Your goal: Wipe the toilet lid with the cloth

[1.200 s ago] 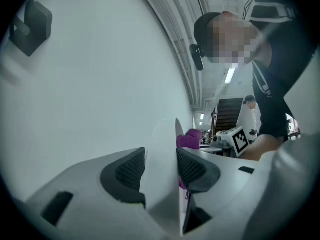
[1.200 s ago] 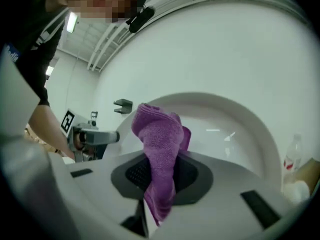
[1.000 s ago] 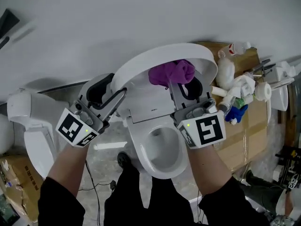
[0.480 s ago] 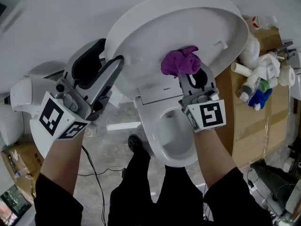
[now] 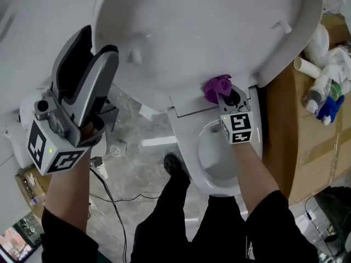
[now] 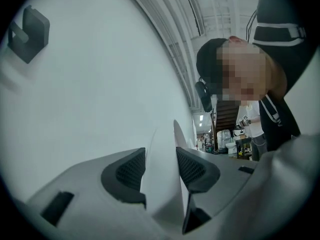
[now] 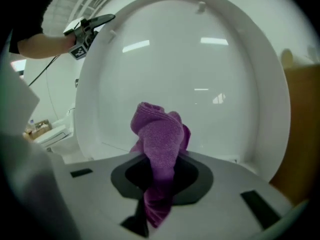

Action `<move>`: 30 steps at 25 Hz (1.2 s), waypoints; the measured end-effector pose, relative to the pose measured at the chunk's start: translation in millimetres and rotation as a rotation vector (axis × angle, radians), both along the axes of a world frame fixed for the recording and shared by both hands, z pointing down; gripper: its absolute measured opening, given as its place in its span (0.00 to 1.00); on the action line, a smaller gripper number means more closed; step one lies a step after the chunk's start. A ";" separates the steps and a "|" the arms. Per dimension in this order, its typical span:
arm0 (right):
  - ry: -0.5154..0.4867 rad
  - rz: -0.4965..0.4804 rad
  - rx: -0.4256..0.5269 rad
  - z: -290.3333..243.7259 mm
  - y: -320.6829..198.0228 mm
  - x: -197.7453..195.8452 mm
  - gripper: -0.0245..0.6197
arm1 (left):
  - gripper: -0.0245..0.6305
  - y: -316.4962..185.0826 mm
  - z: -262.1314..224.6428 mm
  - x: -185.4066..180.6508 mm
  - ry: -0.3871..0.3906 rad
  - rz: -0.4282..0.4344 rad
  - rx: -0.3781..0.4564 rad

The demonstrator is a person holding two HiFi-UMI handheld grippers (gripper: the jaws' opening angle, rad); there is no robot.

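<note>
The white toilet lid (image 5: 203, 32) is raised high, its inner face toward me. My left gripper (image 5: 104, 59) is shut on the lid's left rim (image 6: 162, 174), whose thin white edge sits between the two dark pads. My right gripper (image 5: 225, 92) is shut on a bunched purple cloth (image 5: 216, 86), held low near the lid's hinge, above the bowl (image 5: 216, 158). In the right gripper view the purple cloth (image 7: 160, 144) stands up between the jaws, in front of the lid's glossy inside (image 7: 185, 69).
A brown cardboard box (image 5: 301, 130) stands right of the toilet, with several bottles and rolls (image 5: 323, 75) on top. A second white toilet (image 5: 24, 114) stands at the left. A black cable (image 5: 112, 196) runs over the grey floor. A person's legs show below.
The lid has swung further up with the left gripper holding its rim. The right gripper with the cloth now sits lower on the lid, near the hinge.
</note>
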State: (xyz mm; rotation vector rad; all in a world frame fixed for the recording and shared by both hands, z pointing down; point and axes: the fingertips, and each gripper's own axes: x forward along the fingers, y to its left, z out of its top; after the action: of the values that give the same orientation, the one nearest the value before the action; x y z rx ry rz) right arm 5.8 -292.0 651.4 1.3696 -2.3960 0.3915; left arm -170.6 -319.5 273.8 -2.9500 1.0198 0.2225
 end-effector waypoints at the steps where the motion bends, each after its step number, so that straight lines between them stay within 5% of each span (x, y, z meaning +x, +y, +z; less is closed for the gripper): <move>1: -0.003 0.010 -0.020 7.0 1.4 3.0 0.15 | 0.34 -0.3 0.5 0.0 0.000 -0.004 0.000; 5: 0.009 -0.019 -0.023 -23.0 5.2 -4.0 0.15 | 0.34 -0.3 3.9 -1.5 -0.008 -0.014 -0.014; 13: -0.157 -0.067 0.251 -267.1 -21.9 -8.5 0.15 | 0.34 0.0 10.0 -3.8 -0.009 -0.018 -0.053; 18: -0.074 -0.064 0.422 -371.0 -63.3 10.6 0.15 | 0.34 0.4 12.2 1.6 -0.027 -0.027 -0.064; 24: -0.135 -0.012 0.459 -377.9 -77.0 13.5 0.15 | 0.34 -0.1 7.9 2.4 -0.069 -0.001 -0.063; 30: -0.085 0.008 0.421 -289.6 -65.2 25.4 0.15 | 0.34 -3.4 5.9 3.6 -0.032 -0.001 -0.047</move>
State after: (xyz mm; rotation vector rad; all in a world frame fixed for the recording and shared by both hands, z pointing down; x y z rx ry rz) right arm 31.3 -357.3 361.8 1.5581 -2.6468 -0.0639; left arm -167.0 -322.9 279.6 -2.9839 1.0369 0.1530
